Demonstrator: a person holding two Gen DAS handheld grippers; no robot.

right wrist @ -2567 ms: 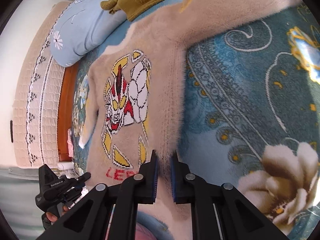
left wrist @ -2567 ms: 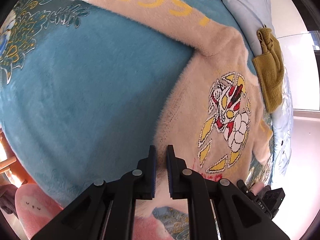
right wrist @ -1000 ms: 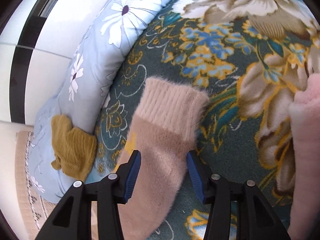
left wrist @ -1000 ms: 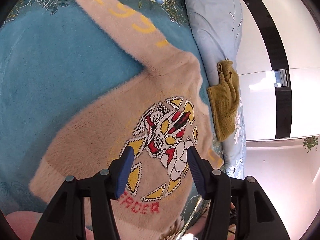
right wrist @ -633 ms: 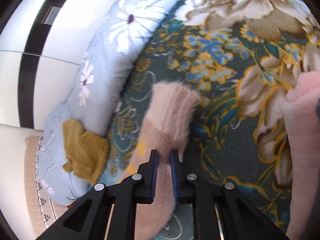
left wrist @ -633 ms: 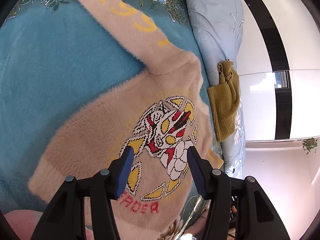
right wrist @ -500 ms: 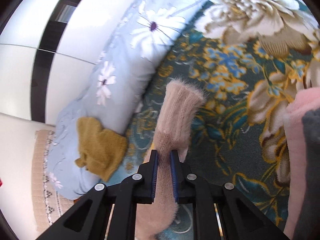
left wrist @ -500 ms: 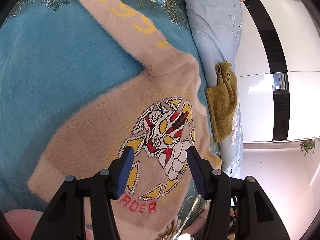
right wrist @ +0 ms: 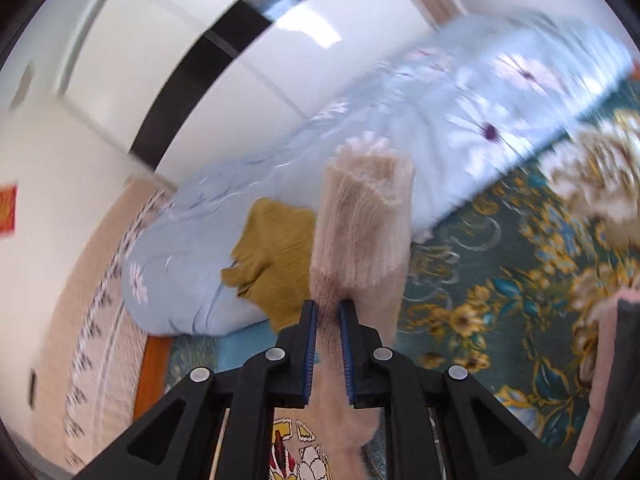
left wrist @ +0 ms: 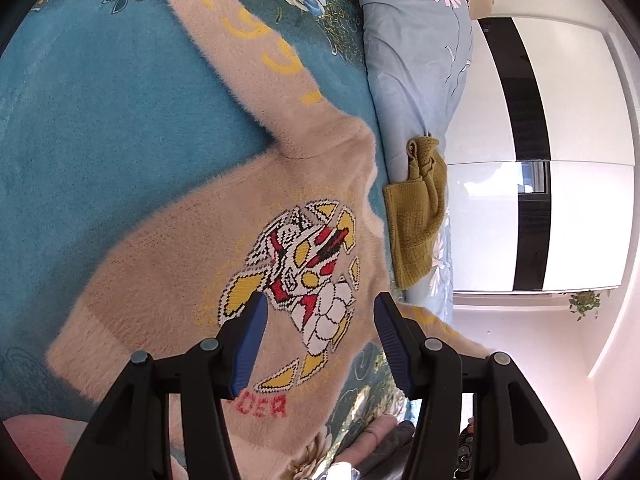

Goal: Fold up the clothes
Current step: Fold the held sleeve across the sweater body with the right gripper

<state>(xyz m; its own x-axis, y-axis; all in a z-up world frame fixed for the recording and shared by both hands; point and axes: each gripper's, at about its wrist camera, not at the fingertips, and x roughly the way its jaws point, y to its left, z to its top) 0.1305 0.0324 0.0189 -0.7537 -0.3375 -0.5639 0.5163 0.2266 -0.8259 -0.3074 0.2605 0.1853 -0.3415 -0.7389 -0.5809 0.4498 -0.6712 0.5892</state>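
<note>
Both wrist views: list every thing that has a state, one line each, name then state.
Beige sweater: body spread flat on the floral blanket, picture side up, unfolded.
Far sleeve: stretched out flat.
Near sleeve: lifted off the bed, cuff up.
Right tool: shut on the near sleeve.
Left tool: open, empty, above the sweater.
Mustard knit garment: crumpled on the light-blue quilt.

Teal floral bedspread (left wrist: 100,120), beige sweater (left wrist: 192,248) spread flat, blue pillow (left wrist: 412,72) alongside
</note>
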